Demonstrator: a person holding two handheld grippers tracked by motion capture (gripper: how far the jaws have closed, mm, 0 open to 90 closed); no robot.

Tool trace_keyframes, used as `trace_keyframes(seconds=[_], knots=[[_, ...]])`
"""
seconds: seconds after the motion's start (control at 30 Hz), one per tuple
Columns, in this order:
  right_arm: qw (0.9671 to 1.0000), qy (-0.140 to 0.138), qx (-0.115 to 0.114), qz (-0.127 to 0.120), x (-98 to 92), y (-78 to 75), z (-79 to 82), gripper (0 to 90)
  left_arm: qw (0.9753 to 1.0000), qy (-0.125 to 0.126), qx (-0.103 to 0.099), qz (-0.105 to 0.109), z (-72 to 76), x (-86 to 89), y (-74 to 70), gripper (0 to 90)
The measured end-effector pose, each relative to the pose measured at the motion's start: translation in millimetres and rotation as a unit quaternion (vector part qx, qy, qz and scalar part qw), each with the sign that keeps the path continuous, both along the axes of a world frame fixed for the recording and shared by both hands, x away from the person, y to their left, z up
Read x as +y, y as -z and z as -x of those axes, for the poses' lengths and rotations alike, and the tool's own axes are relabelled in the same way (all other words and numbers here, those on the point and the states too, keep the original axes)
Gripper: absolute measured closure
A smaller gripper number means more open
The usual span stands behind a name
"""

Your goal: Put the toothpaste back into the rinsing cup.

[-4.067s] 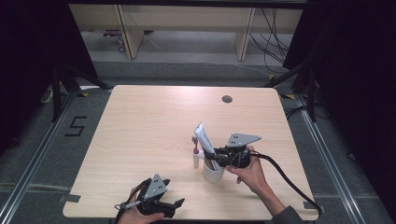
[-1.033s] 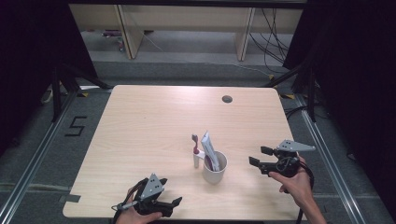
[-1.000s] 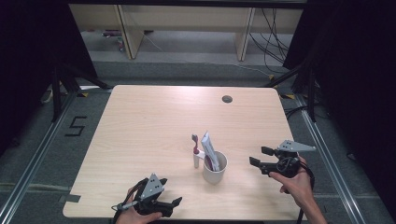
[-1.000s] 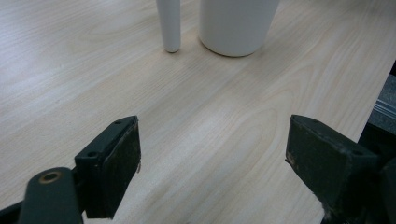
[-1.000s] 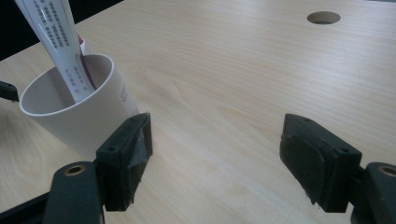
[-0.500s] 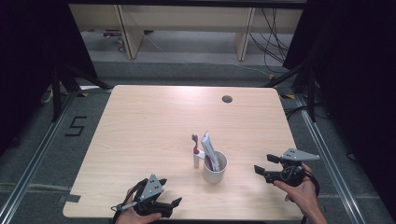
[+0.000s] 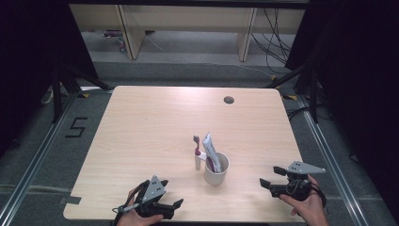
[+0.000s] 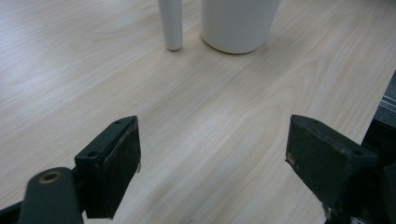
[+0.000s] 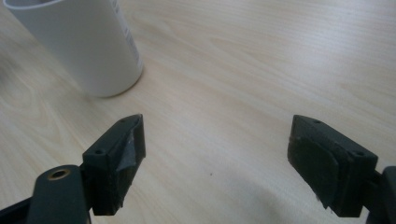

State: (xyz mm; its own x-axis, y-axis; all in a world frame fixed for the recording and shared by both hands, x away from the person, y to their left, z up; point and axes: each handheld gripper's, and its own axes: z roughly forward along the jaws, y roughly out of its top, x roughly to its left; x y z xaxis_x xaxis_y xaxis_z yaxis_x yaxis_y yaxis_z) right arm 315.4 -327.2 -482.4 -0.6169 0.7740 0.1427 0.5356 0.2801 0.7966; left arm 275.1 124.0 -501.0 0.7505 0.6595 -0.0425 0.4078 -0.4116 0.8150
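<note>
High view: pale wood-grain desk [image 7: 141, 122]. White cylindrical cup [image 7: 216, 168] right of centre near the front, holding a toothpaste tube [image 7: 210, 149]; a toothbrush [image 7: 197, 153] stands just beside its left. Round dark hole [image 7: 229, 100] near far edge. Left tool [image 7: 178, 203] at front edge, right tool [image 7: 263, 181] right of cup, both well apart from it.

Left gripper view: matte black jaws wide apart, empty; cup [image 8: 239, 23] and toothbrush handle [image 8: 171, 23] ahead.

Right gripper view: jaws spread, empty; cup [image 9: 84, 46] at upper left.
</note>
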Motion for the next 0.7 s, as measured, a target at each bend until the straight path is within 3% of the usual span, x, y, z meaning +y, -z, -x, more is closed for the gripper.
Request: trace_keyframes(seconds=[0.07, 0.1, 0.17, 0.2, 0.23, 0.33, 0.47, 0.5, 0.7], knots=[[0.9998, 0.007, 0.016, 0.000, 1.7, 1.3, 5.3, 18.3, 1.0000, -0.004, -0.002, 0.003, 0.0, -0.3, 0.6, 17.4], [0.9999, -0.002, 0.007, 0.015, 0.1, 2.4, 5.1, 18.2, 1.0000, -0.003, -0.001, 0.006, -0.1, -0.5, 0.8, 17.4], [0.9996, 0.001, 0.024, 0.015, 1.8, 4.1, 9.6, 17.5, 0.9999, -0.007, -0.002, 0.008, 0.2, -1.1, 1.1, 17.4], [0.9995, -0.004, 0.016, 0.029, 0.6, 4.5, 10.0, 17.4, 0.9999, -0.007, -0.002, 0.007, 0.1, -1.1, 1.2, 17.4], [0.9993, -0.002, 0.029, 0.023, 2.2, 5.2, 12.8, 17.4, 1.0000, -0.007, 0.000, 0.005, 0.1, -1.0, 1.0, 17.4], [0.9987, -0.008, 0.027, 0.044, 1.5, 6.0, 15.9, 17.3, 1.0000, -0.004, 0.002, 0.001, -0.5, -0.2, 1.0, 17.3], [0.9980, -0.001, 0.048, 0.041, 3.5, 7.9, 22.2, 16.9, 1.0000, 0.000, 0.000, -0.003, -1.1, 0.8, 0.9, 17.3], [0.9976, -0.010, 0.040, 0.056, 1.5, 8.2, 21.3, 17.0, 1.0000, -0.001, 0.001, -0.005, -0.9, 0.9, 0.6, 17.3], [0.9968, -0.014, 0.051, 0.060, 1.9, 10.3, 26.2, 16.9, 1.0000, -0.004, 0.002, -0.008, -1.2, 1.0, 1.2, 17.3]])
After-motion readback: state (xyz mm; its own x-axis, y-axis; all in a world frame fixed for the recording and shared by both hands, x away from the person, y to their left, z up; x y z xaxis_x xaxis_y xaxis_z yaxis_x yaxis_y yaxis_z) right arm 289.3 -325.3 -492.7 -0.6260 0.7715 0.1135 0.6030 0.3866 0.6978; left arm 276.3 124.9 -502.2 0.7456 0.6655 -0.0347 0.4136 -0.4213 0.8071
